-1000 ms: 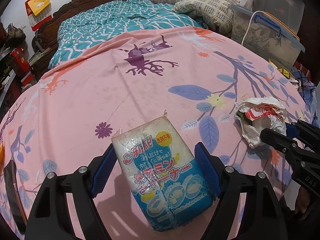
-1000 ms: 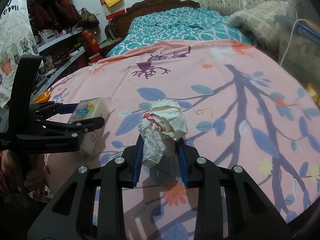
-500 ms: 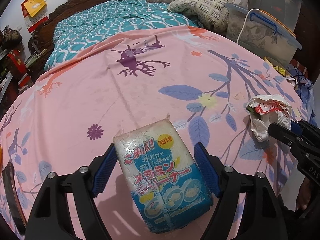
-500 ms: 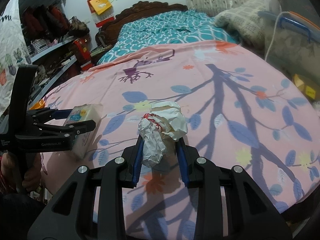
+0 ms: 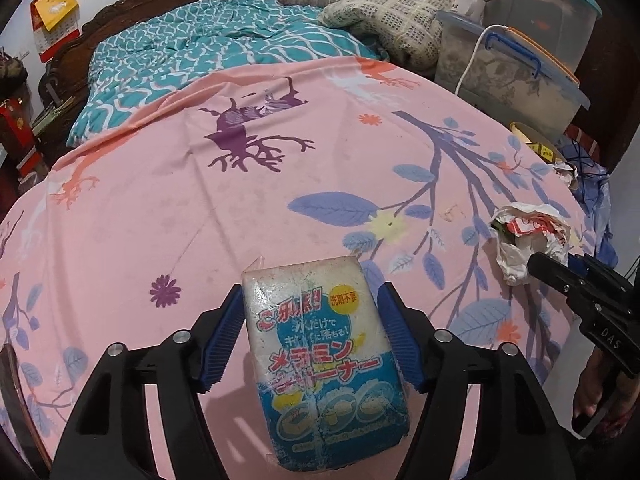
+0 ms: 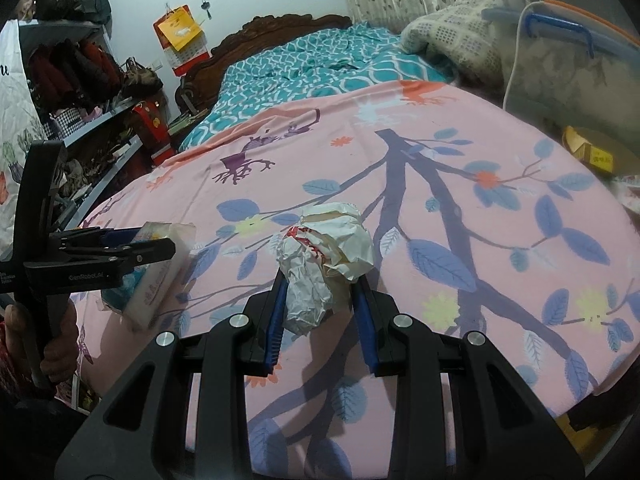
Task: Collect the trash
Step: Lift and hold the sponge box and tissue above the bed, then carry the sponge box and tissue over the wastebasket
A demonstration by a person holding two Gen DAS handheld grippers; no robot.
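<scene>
Your left tongs [image 5: 312,334] are closing around the sponge packet [image 5: 320,364], and the gap that stood on either side of it a second ago has narrowed until the blue ribbed pads [image 5: 222,334] sit just beside its edges; from the left wrist view you cannot tell that they press yet, so treat it as not gripped. The packet is a squarish block in crinkled, scuffed plastic film, white above and blue below with printed lettering, lying on the bed's pink sheet [image 5: 180,208] at the six o'clock of that view. Your right tongs [image 6: 318,308] are clamped on the crumpled paper ball [image 6: 326,256], and they have carried it sideways across the sheet over the last second without loosening. That ball is light, creased white paper with red print, bulging above the pads toward twelve o'clock. With one piece in hand and the second nearly caught, the collecting looks well along, though soft film may slip.
</scene>
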